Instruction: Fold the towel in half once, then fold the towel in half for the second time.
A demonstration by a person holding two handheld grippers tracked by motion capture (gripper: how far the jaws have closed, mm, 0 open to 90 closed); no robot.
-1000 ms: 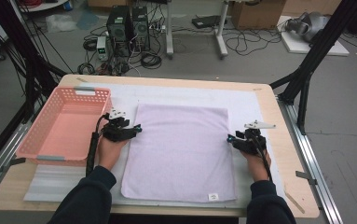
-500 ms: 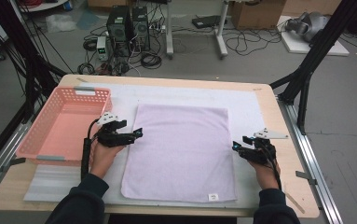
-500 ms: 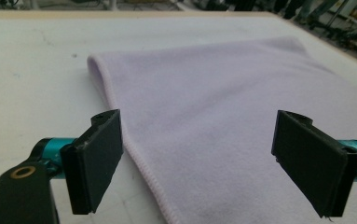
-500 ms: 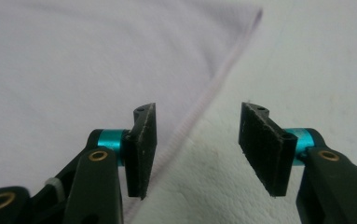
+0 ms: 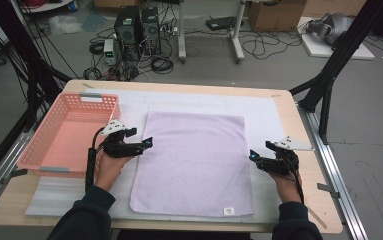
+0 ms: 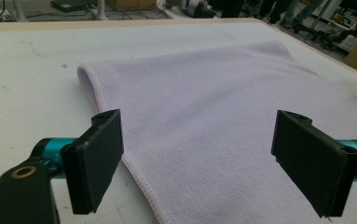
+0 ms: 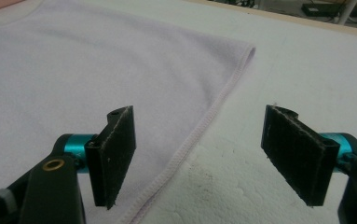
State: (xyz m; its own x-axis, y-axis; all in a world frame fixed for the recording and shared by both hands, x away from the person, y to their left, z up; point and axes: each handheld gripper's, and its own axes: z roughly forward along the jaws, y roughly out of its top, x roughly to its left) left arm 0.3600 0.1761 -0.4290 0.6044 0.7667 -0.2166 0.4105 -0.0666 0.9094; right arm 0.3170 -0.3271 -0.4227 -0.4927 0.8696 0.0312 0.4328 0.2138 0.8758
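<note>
Lilac towel [image 5: 195, 162] lies flat & spread on the white mat [image 5: 274, 117] in the middle of the surface [image 5: 309, 150], long axis running away from the person, short hems near and far, small label at the near right corner. Left tongs [image 5: 148, 143] sit at the towel's left long edge, about mid-length, tips pointing right over the hem; right tongs [image 5: 253, 156] sit at the right long edge, slightly nearer the person, tips pointing left at the hem. So each set of tongs faces the cloth from its own side, w/ the towel between them, both about equally close. Left tongs [image 6: 197, 158]: released, pads wide apart, nothing pinched; the left hem [image 6: 136, 175] runs up between the pads and the cloth fills most of the gap. Right tongs [image 7: 199, 156]: also released, jaws have just been opening, nothing gripped; the right hem [image 7: 199, 135] runs diagonally through the gap, cloth on the left-pad side, bare mat under the right pad. Pink basket [image 5: 66, 132] stands just left of the left hand, touching nothing of the towel. Judgement: next move prob. a fold, and it turns on which edge gets pinched; any grip needs the tongs to drop and close across a hem, since both now stand off the cloth.
</note>
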